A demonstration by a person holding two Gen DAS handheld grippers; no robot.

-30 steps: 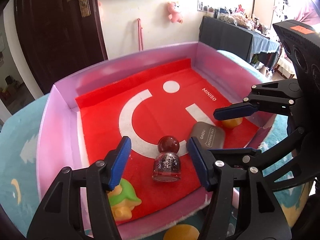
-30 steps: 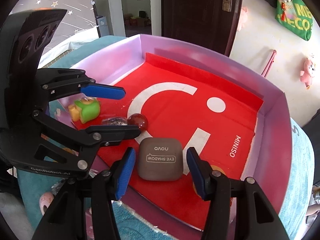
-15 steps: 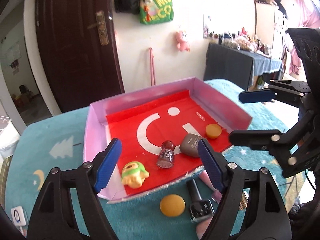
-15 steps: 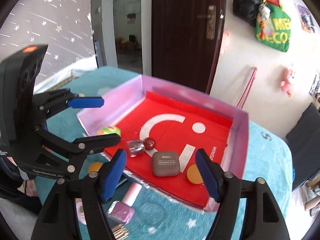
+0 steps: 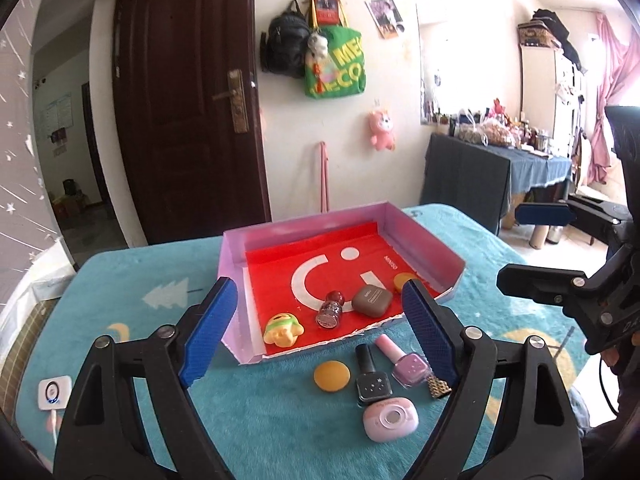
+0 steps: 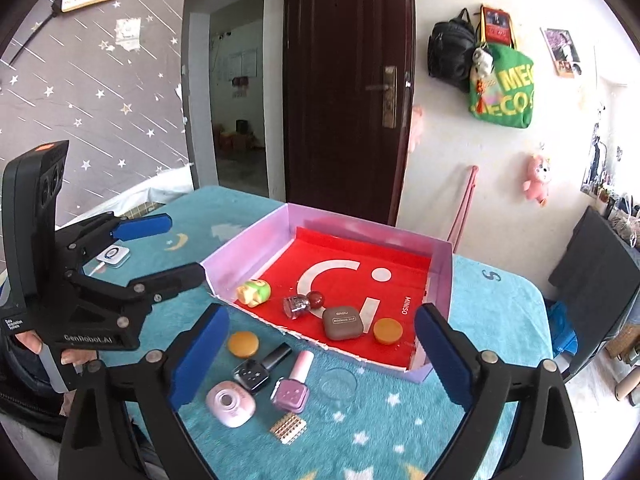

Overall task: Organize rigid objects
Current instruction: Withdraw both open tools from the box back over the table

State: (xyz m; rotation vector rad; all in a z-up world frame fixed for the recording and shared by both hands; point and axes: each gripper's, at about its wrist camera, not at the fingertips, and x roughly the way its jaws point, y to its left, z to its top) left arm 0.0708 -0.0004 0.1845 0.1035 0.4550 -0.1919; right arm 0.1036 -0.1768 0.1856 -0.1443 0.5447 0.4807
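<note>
Left gripper (image 5: 320, 324): jaws had just been opening, stood wide apart, nothing between them, held above the near edge of the box.
Right gripper (image 6: 320, 356): jaws likewise had just been opening, wide apart and empty, above the same near edge.
Box (image 5: 424, 236): lilac walls, red liner.
Inside the box: toy head (image 5: 282, 330), glitter bottle (image 5: 331, 310), brown case (image 5: 371, 301), orange disc (image 5: 401, 280).
Just before the box: second orange disc (image 5: 331, 376), black polish (image 5: 370, 376), pink polish (image 5: 404, 362), pink round case (image 5: 391, 419).
</note>
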